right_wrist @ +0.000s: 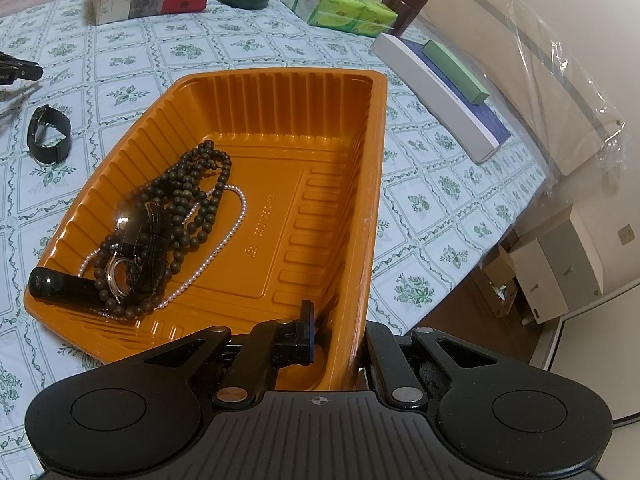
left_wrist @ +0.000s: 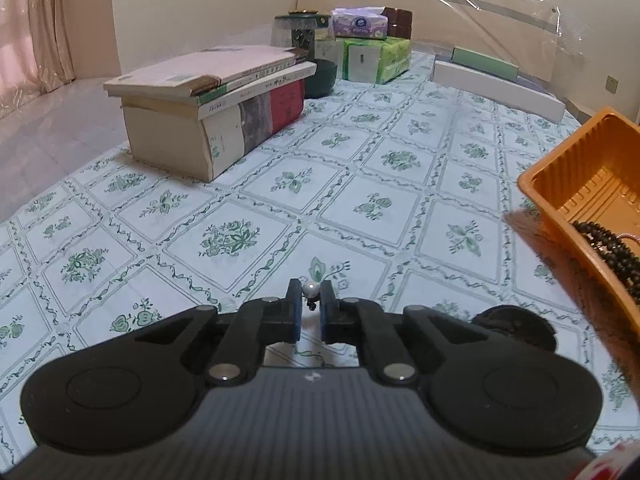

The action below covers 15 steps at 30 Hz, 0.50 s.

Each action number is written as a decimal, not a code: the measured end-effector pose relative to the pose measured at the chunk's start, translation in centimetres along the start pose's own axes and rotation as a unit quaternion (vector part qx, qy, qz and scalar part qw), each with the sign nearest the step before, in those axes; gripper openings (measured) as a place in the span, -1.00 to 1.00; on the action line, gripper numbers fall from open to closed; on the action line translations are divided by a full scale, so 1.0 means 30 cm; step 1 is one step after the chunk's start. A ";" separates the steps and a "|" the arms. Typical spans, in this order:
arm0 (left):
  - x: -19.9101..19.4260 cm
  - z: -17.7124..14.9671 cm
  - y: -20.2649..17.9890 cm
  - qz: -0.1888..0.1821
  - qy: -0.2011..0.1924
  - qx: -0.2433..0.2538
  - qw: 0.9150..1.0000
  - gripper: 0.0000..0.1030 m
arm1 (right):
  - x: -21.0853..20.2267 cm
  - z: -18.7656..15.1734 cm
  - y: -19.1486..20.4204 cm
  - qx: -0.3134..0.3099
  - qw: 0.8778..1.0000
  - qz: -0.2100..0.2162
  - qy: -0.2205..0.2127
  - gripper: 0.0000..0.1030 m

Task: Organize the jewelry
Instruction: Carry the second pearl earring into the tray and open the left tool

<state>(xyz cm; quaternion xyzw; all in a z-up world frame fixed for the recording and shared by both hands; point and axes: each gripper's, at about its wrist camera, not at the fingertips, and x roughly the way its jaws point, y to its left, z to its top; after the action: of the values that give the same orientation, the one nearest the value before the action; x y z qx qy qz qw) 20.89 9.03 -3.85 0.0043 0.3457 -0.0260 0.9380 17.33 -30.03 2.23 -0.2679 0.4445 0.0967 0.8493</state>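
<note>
My left gripper [left_wrist: 311,300] hovers low over the flowered tablecloth, its blue pads [left_wrist: 297,308] shut on a small pearl stud earring [left_wrist: 310,289]. The orange plastic tray [right_wrist: 280,80] lies to its right, and my right gripper [right_wrist: 340,340] is shut on the tray's near right wall, one finger inside and one outside. In the tray's left part lie dark wooden beads [right_wrist: 200,184], a thin pearl necklace [right_wrist: 236,220], a black leather strap with a metal ring [right_wrist: 140,248] and a black tube [right_wrist: 60,284]. A black wristwatch [right_wrist: 48,136] sits on the cloth left of the tray.
A stack of books [left_wrist: 216,108] stands at the back left, with a dark bowl [left_wrist: 320,76], a jar and tissue packs [left_wrist: 376,56] behind it. Long white and green boxes [left_wrist: 492,80] lie at the back right. The table edge and a floor drop are at the right [right_wrist: 500,280].
</note>
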 end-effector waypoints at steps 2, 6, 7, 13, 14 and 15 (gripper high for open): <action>-0.018 0.006 -0.011 -0.002 -0.003 0.002 1.000 -0.86 | 0.000 -0.001 0.000 0.000 1.000 0.000 0.000 -0.89; -0.051 0.020 -0.035 -0.011 -0.008 0.003 1.000 -0.86 | -0.001 -0.001 -0.001 0.000 1.000 0.000 -0.001 -0.89; -0.059 0.022 -0.043 -0.012 -0.009 0.005 1.000 -0.86 | -0.001 -0.001 -0.001 0.000 1.000 0.000 -0.001 -0.89; -0.100 0.038 -0.086 -0.025 -0.018 0.015 0.999 -0.86 | -0.001 -0.002 -0.001 0.000 1.000 0.000 0.000 -0.89; -0.107 0.040 -0.093 -0.028 -0.019 0.016 0.999 -0.86 | -0.001 -0.002 -0.001 0.000 1.000 0.000 0.000 -0.89; -0.115 0.043 -0.103 -0.031 -0.021 0.017 0.999 -0.86 | -0.001 -0.002 -0.001 0.000 1.000 0.000 0.000 -0.89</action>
<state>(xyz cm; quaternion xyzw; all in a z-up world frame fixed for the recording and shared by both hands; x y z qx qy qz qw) 18.94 6.07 -0.59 0.0094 0.3258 -0.0613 0.9434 17.29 -30.07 2.22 -0.2680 0.4441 0.0967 0.8495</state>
